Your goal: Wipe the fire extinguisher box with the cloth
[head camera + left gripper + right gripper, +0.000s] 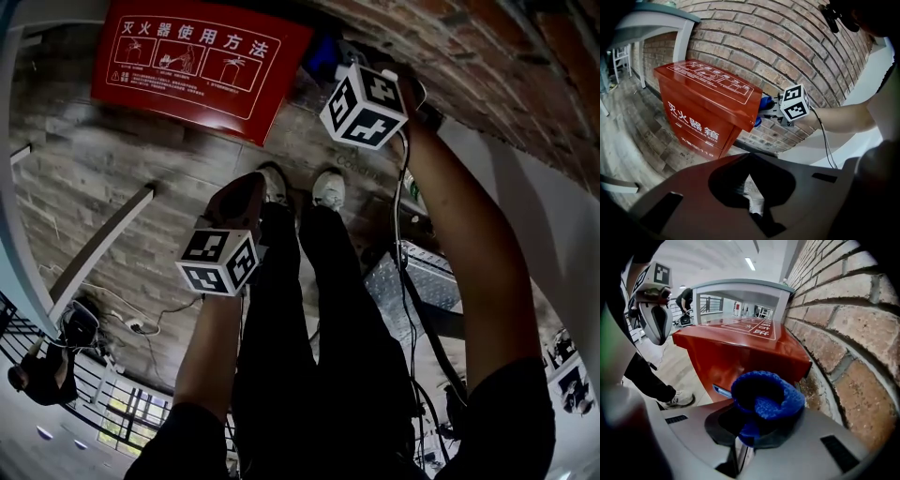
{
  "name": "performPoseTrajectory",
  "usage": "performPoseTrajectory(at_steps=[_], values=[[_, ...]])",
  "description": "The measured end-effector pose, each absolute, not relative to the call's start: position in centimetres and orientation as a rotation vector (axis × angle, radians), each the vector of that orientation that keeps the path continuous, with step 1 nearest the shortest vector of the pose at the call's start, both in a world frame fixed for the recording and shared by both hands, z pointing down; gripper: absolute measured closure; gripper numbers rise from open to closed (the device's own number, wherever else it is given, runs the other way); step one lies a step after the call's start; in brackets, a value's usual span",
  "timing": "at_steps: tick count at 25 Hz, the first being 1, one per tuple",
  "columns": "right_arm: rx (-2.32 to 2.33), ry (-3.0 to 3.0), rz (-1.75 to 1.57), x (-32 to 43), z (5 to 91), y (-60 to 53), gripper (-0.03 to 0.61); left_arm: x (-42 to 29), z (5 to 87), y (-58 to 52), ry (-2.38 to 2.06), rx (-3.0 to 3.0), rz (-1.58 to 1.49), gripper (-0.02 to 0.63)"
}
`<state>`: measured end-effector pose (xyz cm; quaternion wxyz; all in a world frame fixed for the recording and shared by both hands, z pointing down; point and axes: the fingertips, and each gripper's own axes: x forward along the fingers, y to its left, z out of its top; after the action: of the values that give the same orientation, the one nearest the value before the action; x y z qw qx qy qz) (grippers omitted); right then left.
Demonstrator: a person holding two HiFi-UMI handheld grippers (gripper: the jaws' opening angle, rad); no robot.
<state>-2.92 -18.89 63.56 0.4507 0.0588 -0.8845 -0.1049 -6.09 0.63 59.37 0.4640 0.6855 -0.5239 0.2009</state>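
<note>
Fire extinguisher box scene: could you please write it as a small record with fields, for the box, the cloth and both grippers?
box: red metal fire extinguisher box, lid down, standing on the wooden floor against the brick wall
cloth: blue knitted cloth, bunched between the jaws of the right gripper
right gripper: shut on the cloth, at the box's end beside the wall; contact with the box not clear
left gripper: left gripper shut, holding nothing, apart from the box
</note>
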Motion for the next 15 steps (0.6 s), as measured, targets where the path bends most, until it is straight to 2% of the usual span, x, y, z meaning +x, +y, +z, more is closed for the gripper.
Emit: performPoseTrajectory(at_steps=[10, 15], values=[[0.045, -2.23, -0.204, -4.5, 66.6, -11.8, 0.532, -3.6, 60.9, 4.1, -1.219, 1.656, 0.51, 0.618], [0.025, -2.272, -0.159, -5.4, 67.1, -8.5, 0.532, -4.6, 61.9, 5.0, -1.18, 1.698, 0.56, 0.618]])
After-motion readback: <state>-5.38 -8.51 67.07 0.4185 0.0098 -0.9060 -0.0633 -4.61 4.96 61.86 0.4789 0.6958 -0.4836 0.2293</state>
